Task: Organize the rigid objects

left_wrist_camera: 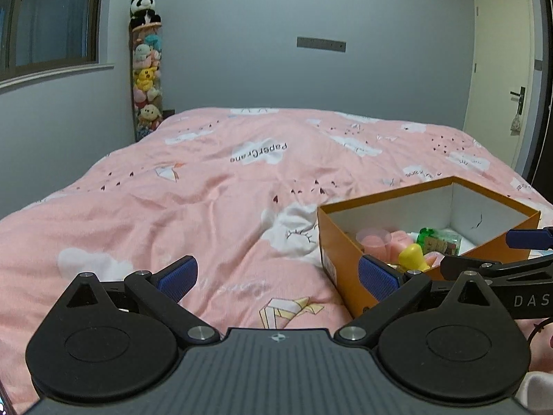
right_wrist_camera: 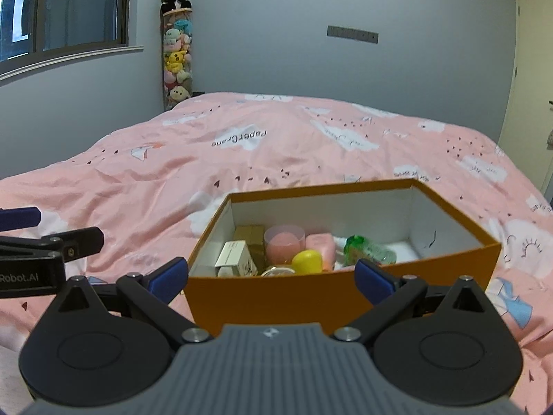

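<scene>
We see both tools empty: the left gripper (left_wrist_camera: pixel 278 276) and right gripper (right_wrist_camera: pixel 271 275) spread their ribbed blue pads wide. The rectangular orange cardboard box (right_wrist_camera: pixel 262 294) sits on the rumpled pink quilt (left_wrist_camera: pixel 193 186), holding a smooth yellow egg-shaped capsule (right_wrist_camera: pixel 307 261), a translucent pink cup (right_wrist_camera: pixel 284 243) and small cartons.

The left gripper (left_wrist_camera: pixel 278 278) hangs with jaws wide apart and empty over a pink bedspread (left_wrist_camera: pixel 193 200), its right pad near the corner of an orange box (left_wrist_camera: pixel 340 259) holding a yellow egg-shaped toy (left_wrist_camera: pixel 411 255) and a green bottle (left_wrist_camera: pixel 437 238).
</scene>
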The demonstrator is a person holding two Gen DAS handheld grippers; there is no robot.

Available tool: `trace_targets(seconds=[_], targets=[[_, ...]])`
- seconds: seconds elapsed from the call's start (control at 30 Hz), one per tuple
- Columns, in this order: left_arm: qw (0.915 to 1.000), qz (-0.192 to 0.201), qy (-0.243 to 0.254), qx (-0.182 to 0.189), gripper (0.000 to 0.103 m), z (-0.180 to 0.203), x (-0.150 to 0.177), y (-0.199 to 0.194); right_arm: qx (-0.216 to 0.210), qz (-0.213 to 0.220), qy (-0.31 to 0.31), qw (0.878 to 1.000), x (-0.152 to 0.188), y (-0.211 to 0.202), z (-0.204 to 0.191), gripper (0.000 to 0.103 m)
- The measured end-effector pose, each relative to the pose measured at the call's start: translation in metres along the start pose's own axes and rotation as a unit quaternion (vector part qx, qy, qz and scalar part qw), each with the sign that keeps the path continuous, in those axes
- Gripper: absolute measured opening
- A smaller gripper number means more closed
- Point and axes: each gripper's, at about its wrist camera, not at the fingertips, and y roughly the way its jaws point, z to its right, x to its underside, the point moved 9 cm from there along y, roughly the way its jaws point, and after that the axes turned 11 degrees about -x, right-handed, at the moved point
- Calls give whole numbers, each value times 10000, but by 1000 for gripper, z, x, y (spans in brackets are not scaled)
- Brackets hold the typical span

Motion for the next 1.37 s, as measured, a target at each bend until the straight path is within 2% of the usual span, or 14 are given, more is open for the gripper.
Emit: trace_targets(seconds=[0.87, 1.37], targets=[[9990, -423, 96, -130, 103, 1, 14, 11, -34, -186, 76, 9998, 10, 11, 1, 100], [9991, -397, 74, -134, 103, 0, 14, 10, -55, -238, 76, 9997, 12, 14, 1, 100]])
